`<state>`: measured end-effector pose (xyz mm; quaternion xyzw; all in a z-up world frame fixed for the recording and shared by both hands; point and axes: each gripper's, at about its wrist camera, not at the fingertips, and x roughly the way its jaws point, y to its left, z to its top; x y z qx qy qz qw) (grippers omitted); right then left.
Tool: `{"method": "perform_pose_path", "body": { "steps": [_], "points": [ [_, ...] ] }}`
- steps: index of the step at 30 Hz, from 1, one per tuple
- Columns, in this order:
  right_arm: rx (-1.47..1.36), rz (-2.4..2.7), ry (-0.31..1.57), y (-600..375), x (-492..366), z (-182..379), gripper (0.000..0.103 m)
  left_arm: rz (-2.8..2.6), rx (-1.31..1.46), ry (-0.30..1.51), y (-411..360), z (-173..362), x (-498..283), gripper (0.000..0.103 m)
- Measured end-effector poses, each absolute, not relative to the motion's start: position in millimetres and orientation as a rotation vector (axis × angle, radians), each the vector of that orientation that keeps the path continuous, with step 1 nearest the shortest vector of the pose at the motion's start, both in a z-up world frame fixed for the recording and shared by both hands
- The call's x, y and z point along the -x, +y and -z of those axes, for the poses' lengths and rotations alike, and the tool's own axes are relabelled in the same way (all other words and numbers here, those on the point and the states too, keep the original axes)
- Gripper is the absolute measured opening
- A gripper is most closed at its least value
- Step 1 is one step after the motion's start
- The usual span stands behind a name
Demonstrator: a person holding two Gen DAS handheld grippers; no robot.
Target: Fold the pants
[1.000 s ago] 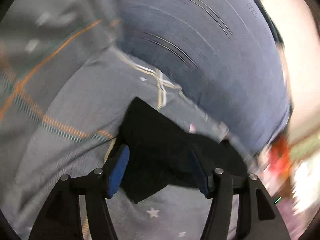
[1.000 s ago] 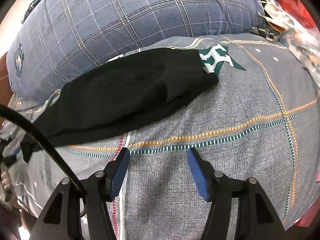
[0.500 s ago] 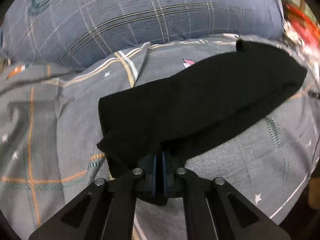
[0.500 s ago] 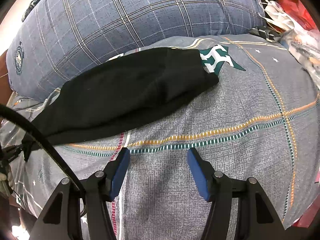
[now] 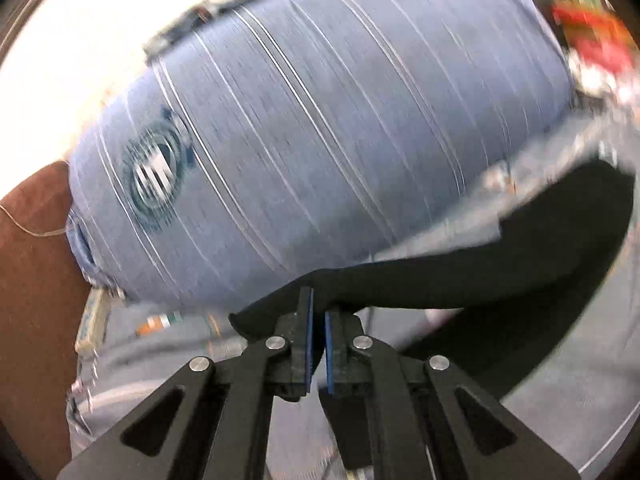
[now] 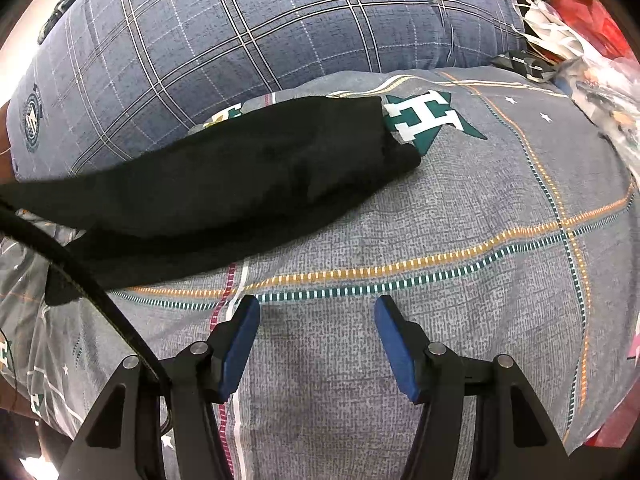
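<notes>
Here, black pants (image 5: 460,280) between pinched left gripper (image 5: 316,340) jaws.

The right gripper (image 6: 316,344) is hovering at the bottom of the frame, its blue pads (image 6: 240,344) spread apart with nothing between them. Black pants (image 6: 224,196) are stretching across the middle left on the grey bedspread (image 6: 480,240). A plaid pillow (image 6: 260,40) is filling the top.

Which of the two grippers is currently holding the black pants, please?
The left gripper: its blue pads are pinched on the black pants, while the right gripper hangs open above the bedsheet.
</notes>
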<state>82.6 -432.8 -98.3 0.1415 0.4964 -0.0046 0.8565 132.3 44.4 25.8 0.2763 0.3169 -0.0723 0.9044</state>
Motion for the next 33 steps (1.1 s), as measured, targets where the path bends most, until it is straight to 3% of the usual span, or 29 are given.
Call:
{"method": "perform_pose_path", "body": {
  "steps": [7, 15, 22, 26, 27, 28, 29, 33],
  "points": [
    [-0.301, 0.003, 1.063, -434, -85, 97, 0.065, 0.062, -0.844, 0.852, 62, 112, -95, 0.007],
    [-0.568, 0.051, 0.992, -495, -85, 77, 0.065, 0.065, -0.714, 0.787, 86, 72, -58, 0.013],
    [-0.673, 0.067, 0.958, -507, -120, 78, 0.070, 0.016, -0.296, 0.832, 139, 34, -56, 0.013],
    [-0.616, 0.076, 0.976, -488, -138, 84, 0.069, 0.089, -0.137, 0.825, 137, 19, -60, 0.019],
    [-0.594, 0.068, 0.987, -484, -141, 85, 0.063, 0.108, -0.123, 0.823, 131, 17, -63, 0.020],
    [-0.555, 0.042, 1.019, -476, -146, 88, 0.027, 0.122, -0.124, 0.820, 122, 16, -66, 0.022],
    [-0.519, 0.043, 1.035, -471, -148, 87, 0.018, 0.134, -0.130, 0.820, 114, 16, -69, 0.022],
    [-0.483, 0.037, 0.996, -473, -141, 66, 0.016, 0.174, -0.138, 0.831, 88, 25, -83, 0.022]
  ]
}}
